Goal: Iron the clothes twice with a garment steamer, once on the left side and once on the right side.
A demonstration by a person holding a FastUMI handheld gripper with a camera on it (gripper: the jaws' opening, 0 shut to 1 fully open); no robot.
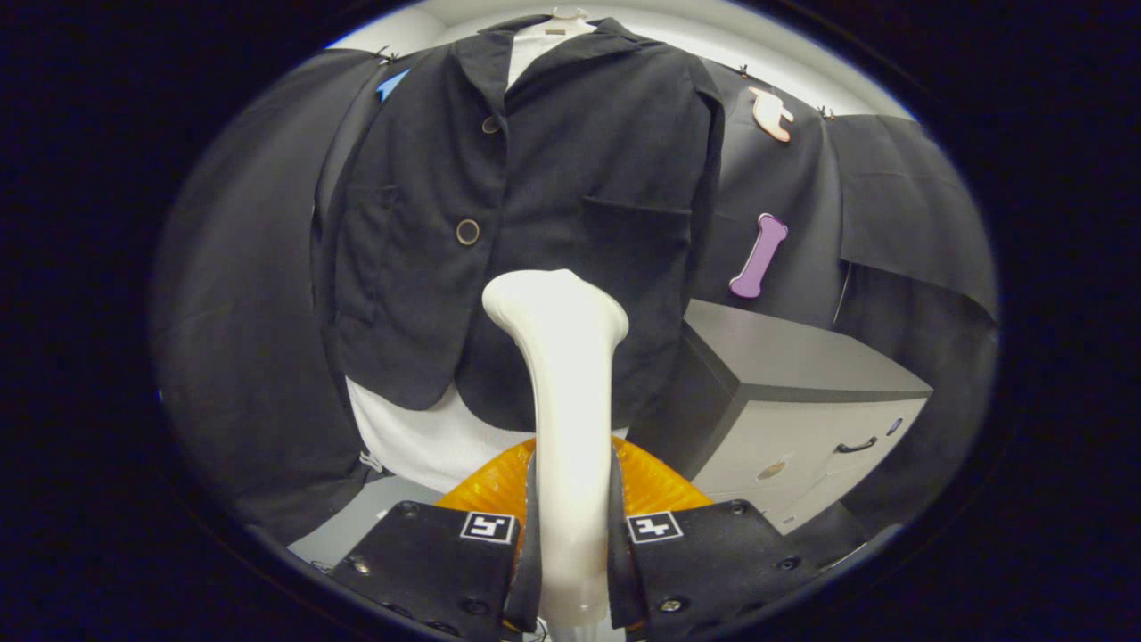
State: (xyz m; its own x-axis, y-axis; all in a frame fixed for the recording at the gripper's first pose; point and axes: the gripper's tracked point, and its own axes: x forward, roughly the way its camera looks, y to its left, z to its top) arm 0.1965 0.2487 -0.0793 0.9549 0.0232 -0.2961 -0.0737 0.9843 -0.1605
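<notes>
A white, smooth plastic garment steamer (566, 428) stands upright between the gripper (570, 544) fingers, both pressed against its handle. Its flared head lies just before the lower front of a black buttoned jacket (535, 214), hung over a white shirt (419, 441). An orange translucent base (651, 486) sits behind the steamer's handle. Right of the jacket stands a grey cabinet (802, 392).

Cloth-walled booth (241, 294) with cabinet (802, 401)

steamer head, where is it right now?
In the gripper view, the steamer is clamped in the claw, its head just ahead of the fingers at the black jacket's lower front, left of the cabinet.
</notes>
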